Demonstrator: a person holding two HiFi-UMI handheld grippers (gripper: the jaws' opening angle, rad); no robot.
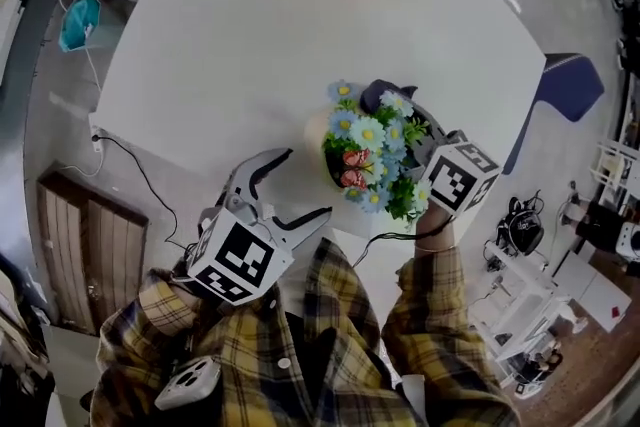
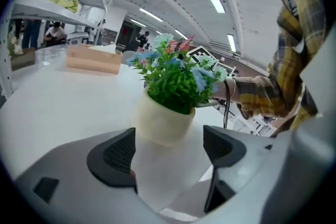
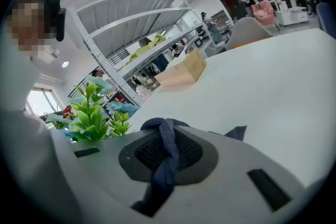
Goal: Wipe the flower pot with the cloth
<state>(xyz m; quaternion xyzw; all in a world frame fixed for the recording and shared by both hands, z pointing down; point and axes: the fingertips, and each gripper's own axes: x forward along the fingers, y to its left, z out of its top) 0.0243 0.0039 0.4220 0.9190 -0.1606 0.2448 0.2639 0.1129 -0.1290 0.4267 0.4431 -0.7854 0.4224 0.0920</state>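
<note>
On white table [image 1: 250, 45], near the person's edge: cream pot [image 2: 163, 122], upright, full of blue flowers [image 1: 372, 150] and green leaves (a couple of orange blooms too). To its left, left gripper [image 2: 168, 152], jaws wide apart, nothing between them, pot just beyond the tips. At pot's right, right gripper [image 3: 173, 157], jaws clamped on dark blue cloth [image 3: 160, 128], draped over one pad, close beside the leaves.

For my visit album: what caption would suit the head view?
Open left gripper faces a cream pot of blue flowers; right gripper holds a dark blue cloth beside them.
</note>
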